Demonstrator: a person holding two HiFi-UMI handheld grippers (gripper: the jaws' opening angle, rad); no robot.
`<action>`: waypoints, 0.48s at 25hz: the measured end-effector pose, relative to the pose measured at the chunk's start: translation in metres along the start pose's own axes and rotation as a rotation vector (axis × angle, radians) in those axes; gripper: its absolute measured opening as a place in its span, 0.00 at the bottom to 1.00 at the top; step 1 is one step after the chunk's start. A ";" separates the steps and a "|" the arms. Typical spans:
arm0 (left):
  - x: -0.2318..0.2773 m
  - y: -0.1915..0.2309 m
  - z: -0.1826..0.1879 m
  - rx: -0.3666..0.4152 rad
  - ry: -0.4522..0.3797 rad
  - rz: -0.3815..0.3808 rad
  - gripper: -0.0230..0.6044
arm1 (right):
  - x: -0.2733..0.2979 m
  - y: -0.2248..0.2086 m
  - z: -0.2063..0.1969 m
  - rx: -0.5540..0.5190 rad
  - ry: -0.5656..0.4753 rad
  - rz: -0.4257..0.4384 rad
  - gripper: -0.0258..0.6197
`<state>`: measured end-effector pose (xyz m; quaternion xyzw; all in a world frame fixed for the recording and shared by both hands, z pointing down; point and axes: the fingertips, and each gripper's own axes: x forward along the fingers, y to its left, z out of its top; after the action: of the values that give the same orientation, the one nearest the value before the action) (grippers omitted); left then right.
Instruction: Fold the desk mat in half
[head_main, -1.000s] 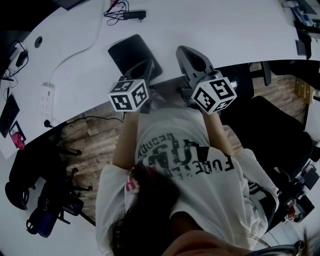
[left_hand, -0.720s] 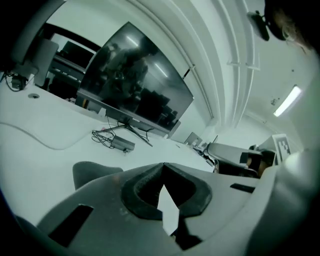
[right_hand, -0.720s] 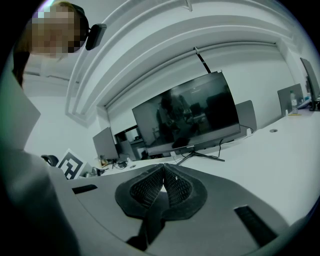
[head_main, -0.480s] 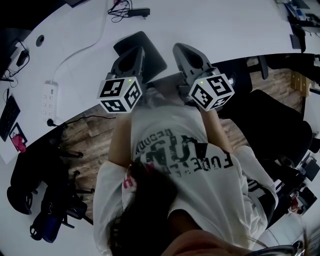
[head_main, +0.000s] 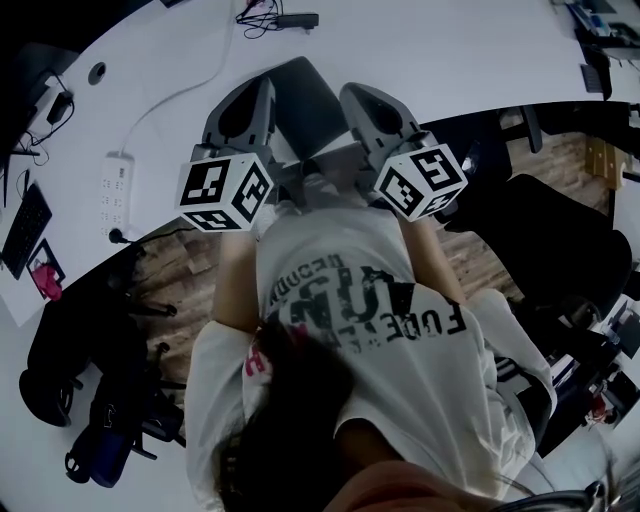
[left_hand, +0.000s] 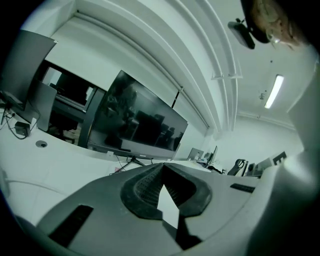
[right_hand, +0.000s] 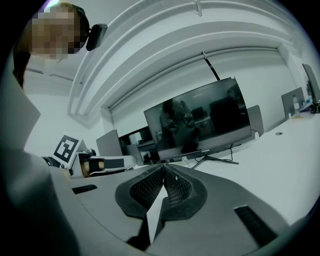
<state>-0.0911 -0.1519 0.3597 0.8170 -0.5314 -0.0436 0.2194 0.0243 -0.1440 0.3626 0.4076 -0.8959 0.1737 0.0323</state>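
The dark desk mat (head_main: 312, 100) lies partly on the white desk (head_main: 460, 60), its near edge lifted, and a grey strip of it (head_main: 335, 162) hangs between the two grippers. My left gripper (head_main: 255, 88) is shut at the mat's left side and my right gripper (head_main: 362, 97) at its right side. In the left gripper view the left gripper's (left_hand: 162, 165) pads meet at the tips, with a thin pale sheet edge (left_hand: 169, 202) pinched below. The right gripper view shows my right gripper (right_hand: 163, 166) the same way, with a pale strip (right_hand: 154, 212) in it.
A white power strip (head_main: 114, 182) and its cable lie on the desk at the left. A cable bundle (head_main: 272, 14) sits at the far edge. A large dark monitor (right_hand: 200, 125) stands ahead. A black chair (head_main: 560, 250) is at the right, and bags (head_main: 100, 440) are on the floor.
Both grippers have moved farther over the desk with the mat's edge. The left one rose more and rolled. The dark sheet now stands more to the right, between the grippers.
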 end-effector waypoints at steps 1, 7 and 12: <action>-0.004 0.002 0.004 -0.001 -0.009 0.002 0.04 | 0.001 0.004 0.001 0.001 -0.006 0.003 0.04; -0.032 0.003 0.030 0.063 -0.070 0.029 0.04 | 0.003 0.025 0.003 0.005 -0.029 0.020 0.04; -0.060 0.013 0.046 0.115 -0.111 0.078 0.04 | 0.008 0.044 0.006 -0.009 -0.043 0.037 0.04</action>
<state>-0.1416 -0.1175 0.3140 0.8033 -0.5759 -0.0495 0.1437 -0.0126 -0.1250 0.3458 0.3943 -0.9046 0.1614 0.0114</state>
